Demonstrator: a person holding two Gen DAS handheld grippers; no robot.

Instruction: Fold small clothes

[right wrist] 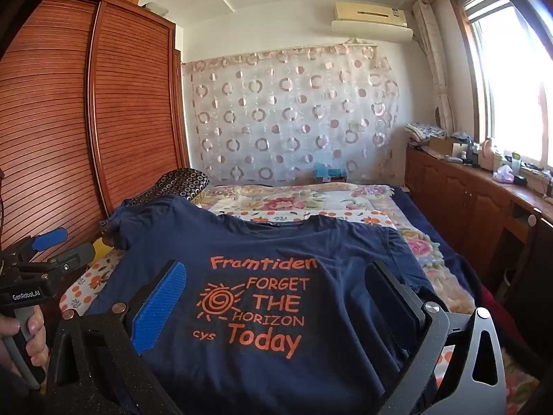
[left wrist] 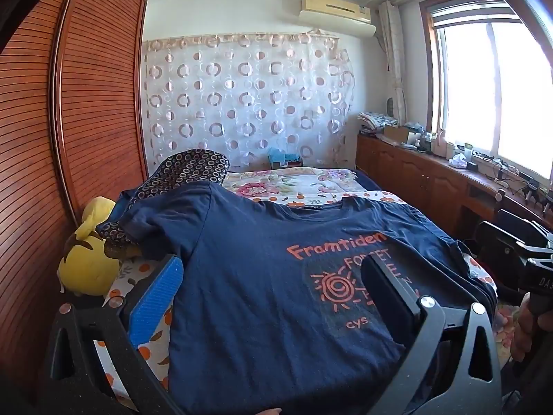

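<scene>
A navy T-shirt (left wrist: pixel 262 276) with an orange print lies spread face up on the bed, collar towards the far wall. Its left sleeve rests over a dark ring-patterned cloth. My left gripper (left wrist: pixel 273 259) hovers open over the shirt's left half, its blue pad by the shirt's left edge. My right gripper (right wrist: pixel 276 266) stands open above the T-shirt (right wrist: pixel 262 311), its fingers either side of the printed text. Nothing is pinched in either one. Each gripper shows in the other's view: right gripper (left wrist: pixel 518 242), left gripper (right wrist: pixel 64 246), each held by a hand.
A yellow plush toy (left wrist: pixel 90 263) lies at the bed's left edge by the slatted wooden wardrobe (left wrist: pixel 69 103). A floral bedcover (left wrist: pixel 293 180) stretches beyond the shirt. A cluttered wooden cabinet (left wrist: pixel 432 173) runs under the window on the right.
</scene>
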